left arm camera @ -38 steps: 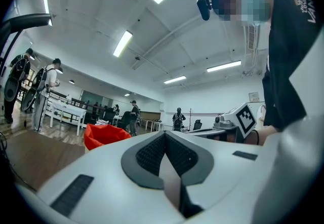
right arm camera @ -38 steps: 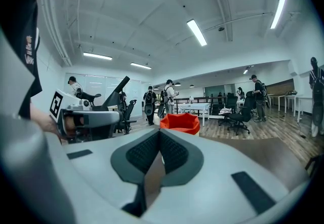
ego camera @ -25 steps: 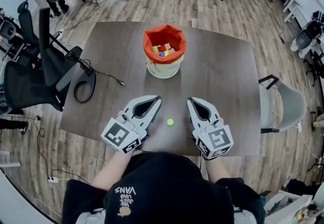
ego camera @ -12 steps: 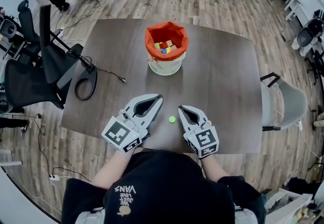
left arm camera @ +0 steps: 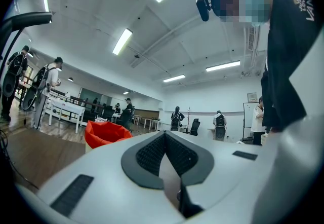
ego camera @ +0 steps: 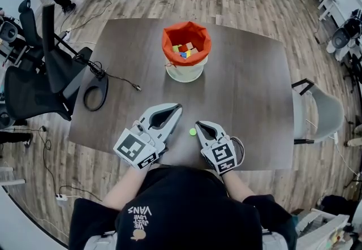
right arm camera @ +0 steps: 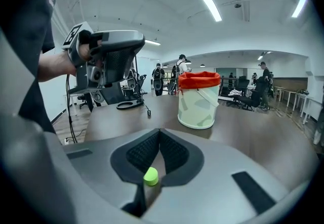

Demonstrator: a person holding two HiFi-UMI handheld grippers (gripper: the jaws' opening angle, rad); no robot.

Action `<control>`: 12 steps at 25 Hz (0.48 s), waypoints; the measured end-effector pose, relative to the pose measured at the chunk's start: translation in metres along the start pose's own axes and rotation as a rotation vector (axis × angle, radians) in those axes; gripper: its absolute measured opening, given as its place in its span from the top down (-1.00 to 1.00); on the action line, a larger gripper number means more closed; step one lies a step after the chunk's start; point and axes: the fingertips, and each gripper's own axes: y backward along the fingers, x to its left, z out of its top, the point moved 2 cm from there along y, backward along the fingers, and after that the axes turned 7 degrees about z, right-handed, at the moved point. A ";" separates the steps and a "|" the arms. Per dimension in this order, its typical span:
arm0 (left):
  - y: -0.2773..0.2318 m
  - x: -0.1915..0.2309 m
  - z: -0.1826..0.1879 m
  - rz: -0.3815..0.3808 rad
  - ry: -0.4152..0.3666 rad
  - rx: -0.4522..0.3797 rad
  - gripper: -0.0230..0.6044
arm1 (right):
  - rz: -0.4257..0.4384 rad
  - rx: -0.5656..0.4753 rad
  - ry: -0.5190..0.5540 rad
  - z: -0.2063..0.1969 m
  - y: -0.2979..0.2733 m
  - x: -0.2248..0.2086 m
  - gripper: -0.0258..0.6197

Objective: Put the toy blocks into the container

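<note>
A small green round block (ego camera: 192, 131) lies on the dark table near its front edge. My right gripper (ego camera: 198, 125) is shut, tilted down, its tip right beside the block. In the right gripper view its fingers meet at the tip (right arm camera: 159, 132), and the green block (right arm camera: 150, 176) shows through the hollow behind them, not gripped. My left gripper (ego camera: 176, 110) is shut and level, just left of the block, with nothing in it (left arm camera: 164, 134). The white container (ego camera: 185, 70) with an orange liner stands at the table's middle back and holds several coloured blocks (ego camera: 184, 51).
A black cable and coil (ego camera: 93, 93) lie at the table's (ego camera: 249, 90) left edge. Black office chairs (ego camera: 34, 90) crowd the left side and a grey chair (ego camera: 319, 113) stands at the right. The container (right arm camera: 198, 109) stands straight ahead in the right gripper view.
My right gripper has come down and slid left, ending beside the green block. The left gripper, the block and the container have stayed where they were.
</note>
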 end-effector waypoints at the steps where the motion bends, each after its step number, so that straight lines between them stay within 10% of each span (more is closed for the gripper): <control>1: 0.000 0.000 -0.001 0.000 0.001 0.001 0.89 | 0.003 0.013 -0.002 -0.005 -0.003 0.000 0.86; 12: -0.001 0.004 -0.003 0.009 0.005 0.006 0.89 | 0.064 0.160 -0.003 -0.055 -0.023 0.016 0.85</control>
